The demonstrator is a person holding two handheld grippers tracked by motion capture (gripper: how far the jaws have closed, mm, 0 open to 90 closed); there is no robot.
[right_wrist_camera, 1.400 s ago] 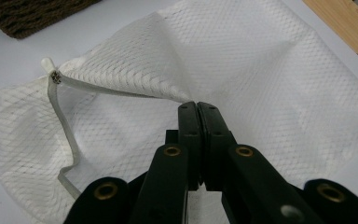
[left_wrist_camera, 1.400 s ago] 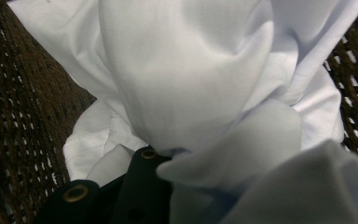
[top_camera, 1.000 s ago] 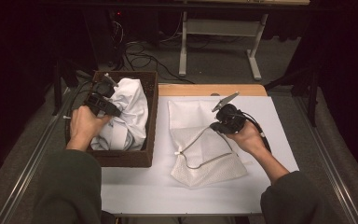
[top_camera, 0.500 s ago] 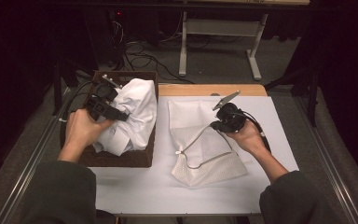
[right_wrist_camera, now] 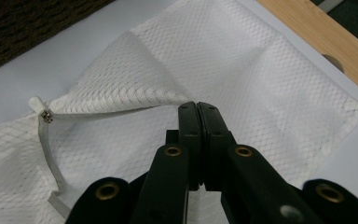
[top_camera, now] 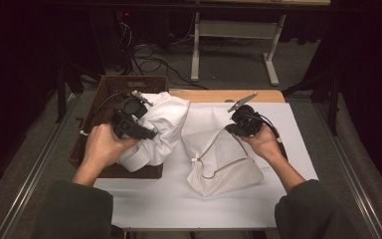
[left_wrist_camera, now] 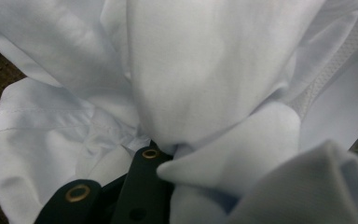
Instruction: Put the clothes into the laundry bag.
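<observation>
Gripping a bunched fold of the white cloth (left_wrist_camera: 205, 84), the left gripper (top_camera: 138, 130) holds it lifted above the brown basket (top_camera: 110, 84); in the left gripper view the fabric wraps over the jaw tips, so the jaws read as clamped on cloth. The bundle hangs over the basket's edge on the side toward the right gripper (top_camera: 233, 129), its lower folds draped down inside the basket wall. In the high view the cloth's far fold lies just beside, perhaps touching, the white mesh bag (top_camera: 219, 164).

Right gripper: jaws pressed together on the upper rim of the mesh bag, holding that edge raised so the mouth gapes toward the cloth. In the right gripper view the zipper edge (right_wrist_camera: 46, 140) runs away to the left of the jaws and bends downward at a small metal end. The bag's body lies flat on the white table cover (top_camera: 179, 204), below and ahead of the right gripper.

Open room: bare white cover near the person, in front of both hands. A wooden strip (top_camera: 258, 95) borders the cover beyond the right gripper. Basket sits just off the cover's edge, beneath the left hand (top_camera: 102, 147).
</observation>
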